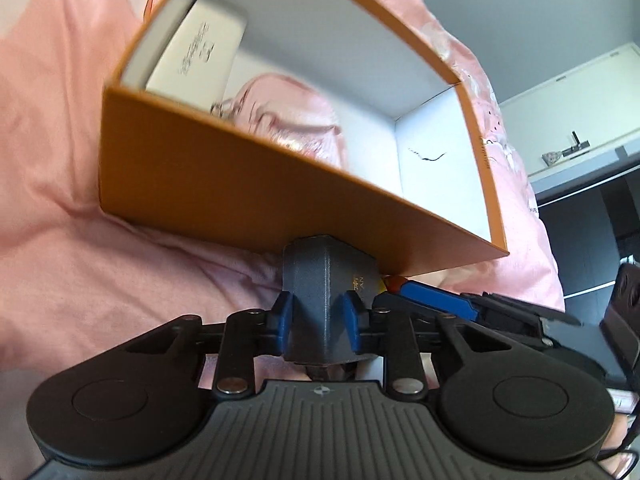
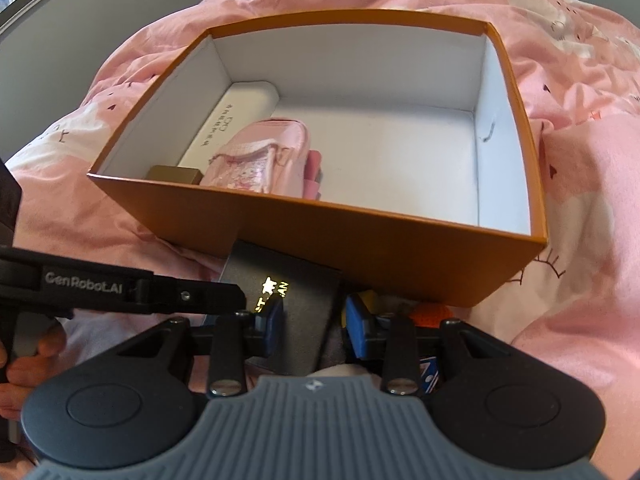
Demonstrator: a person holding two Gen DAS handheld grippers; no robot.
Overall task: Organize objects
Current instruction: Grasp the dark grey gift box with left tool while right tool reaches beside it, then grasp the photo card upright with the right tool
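Observation:
An orange box [image 2: 400, 248] with a white inside lies open on the pink bedding; it also shows in the left wrist view [image 1: 224, 184]. Inside at its left are a white case [image 2: 240, 120], a pink pouch [image 2: 264, 160] and a small brown box [image 2: 172, 174]. My left gripper [image 1: 318, 314] is shut on a dark grey box [image 1: 324, 280] with gold print, just in front of the orange box's near wall. In the right wrist view the same grey box [image 2: 296, 300] sits between the fingers of my right gripper [image 2: 314, 326], whose blue pads [image 2: 356, 330] look slightly apart from it.
Pink patterned bedding [image 2: 580, 180] surrounds the box. An orange item [image 2: 430, 314] and a blue-printed item [image 2: 428, 374] lie under my right gripper. A white shelf and dark cabinet [image 1: 580, 152] stand at the right in the left wrist view.

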